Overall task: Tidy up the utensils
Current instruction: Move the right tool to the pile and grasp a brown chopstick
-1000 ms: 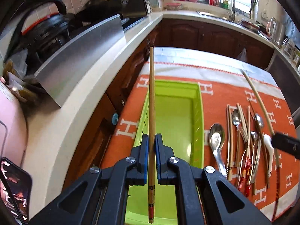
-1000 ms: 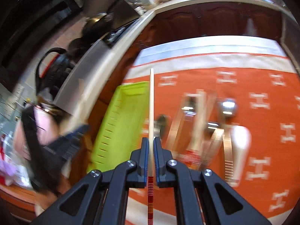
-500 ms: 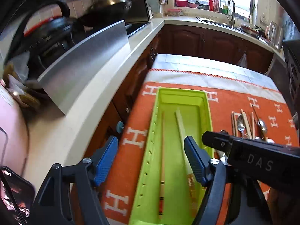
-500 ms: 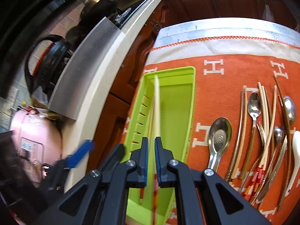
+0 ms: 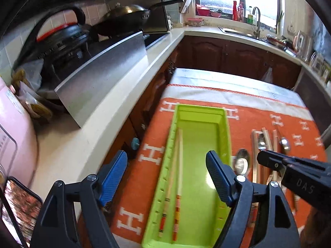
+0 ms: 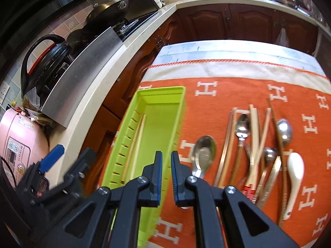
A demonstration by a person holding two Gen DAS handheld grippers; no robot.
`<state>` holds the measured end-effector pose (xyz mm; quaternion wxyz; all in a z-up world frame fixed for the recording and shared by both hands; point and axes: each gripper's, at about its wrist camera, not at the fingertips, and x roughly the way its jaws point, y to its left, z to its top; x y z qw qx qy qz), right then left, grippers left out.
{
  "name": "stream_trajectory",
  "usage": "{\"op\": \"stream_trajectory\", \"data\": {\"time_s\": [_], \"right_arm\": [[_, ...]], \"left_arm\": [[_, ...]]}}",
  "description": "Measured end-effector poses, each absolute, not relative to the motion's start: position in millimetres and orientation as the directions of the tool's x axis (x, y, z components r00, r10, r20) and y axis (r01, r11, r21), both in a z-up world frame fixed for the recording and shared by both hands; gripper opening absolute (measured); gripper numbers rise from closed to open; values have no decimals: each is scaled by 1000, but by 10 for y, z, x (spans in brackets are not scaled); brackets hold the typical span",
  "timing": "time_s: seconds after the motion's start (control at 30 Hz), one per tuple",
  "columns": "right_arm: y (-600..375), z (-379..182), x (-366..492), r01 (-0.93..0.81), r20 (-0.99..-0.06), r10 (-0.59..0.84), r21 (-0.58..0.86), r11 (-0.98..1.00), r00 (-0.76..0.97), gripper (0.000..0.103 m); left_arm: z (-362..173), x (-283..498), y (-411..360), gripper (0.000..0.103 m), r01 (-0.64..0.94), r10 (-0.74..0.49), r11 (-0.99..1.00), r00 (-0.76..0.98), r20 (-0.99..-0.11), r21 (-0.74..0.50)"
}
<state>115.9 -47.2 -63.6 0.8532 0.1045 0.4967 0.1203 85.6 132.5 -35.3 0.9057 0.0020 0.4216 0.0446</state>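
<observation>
A lime-green plastic tray (image 5: 225, 128) is seen lengthwise on an orange cloth (image 5: 269, 111) patterned with white H motifs, which covers a table set beside a pale countertop (image 5: 107, 107). Two wooden chopsticks (image 5: 179, 159) with red-and-yellow banded ends are laid side by side inside the tray, along its slotted left wall.

The left gripper (image 5: 166, 175) is held above the near part of the tray. Its jaws are spread wide and are opening further; nothing is gripped between the blue pads, and only the tray floor and the chopsticks are seen below the gap.

The right gripper (image 6: 166, 175) is positioned over the right wall of the tray, near its closer end. Its jaws are drawn almost together, with a narrow gap left between the pads, and nothing is pinched in that gap. In the left wrist view, its black body is seen to the right of the tray, above the loose utensils.

The remaining utensils are laid out on the cloth to the right of the tray: a large metal spoon (image 6: 203, 152) just beside the tray, then further chopsticks (image 6: 227, 142), smaller metal spoons (image 6: 242, 126) and a white ceramic spoon (image 6: 294, 171) at the far right. Several of these are overlapped.

A wok (image 5: 126, 18) and a black kettle (image 5: 62, 37) are seen on the stove behind the countertop.
</observation>
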Motion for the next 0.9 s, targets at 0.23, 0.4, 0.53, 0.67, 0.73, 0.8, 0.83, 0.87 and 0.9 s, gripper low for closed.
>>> {"op": "stream_trajectory", "data": {"time_s": [0.23,0.4,0.53,0.67,0.73,0.8,0.83,0.87,0.9], "right_arm": [[-743,-496,952,-87,-809,247,238,967,534,9],[-987,-401,793,-75,-789,204,197,977,579,9],[-1162,-385,703,-58,-783,179,180,982,596,9],[-1360,-392,617,-38,-778,151,162,986,610,9],[-1445,-406,592,-26,-777,145,163,986,613,9],[-1566,-436,581,-9,-776,136,165,986,616,9],[-1618,-454,580,1,-778,132,168,986,614,9],[-1666,-475,580,9,-780,130,171,985,612,9],[-1731,-503,583,18,-782,130,178,984,609,9]], "left_arm": [[-289,822,1257,77,-69,-10,995,615,-789,-66],[-271,780,1117,77,-47,-40,995,615,-788,-88],[-296,773,968,77,-17,-67,995,612,-788,-98],[-370,772,770,78,27,-101,994,597,-796,-105],[-412,774,679,79,48,-120,992,587,-801,-114],[-476,788,570,79,70,-136,991,571,-810,-117],[-507,795,524,79,79,-141,990,563,-814,-118],[-532,799,493,79,85,-146,989,557,-818,-119],[-563,804,449,79,94,-153,988,549,-822,-122]]}}
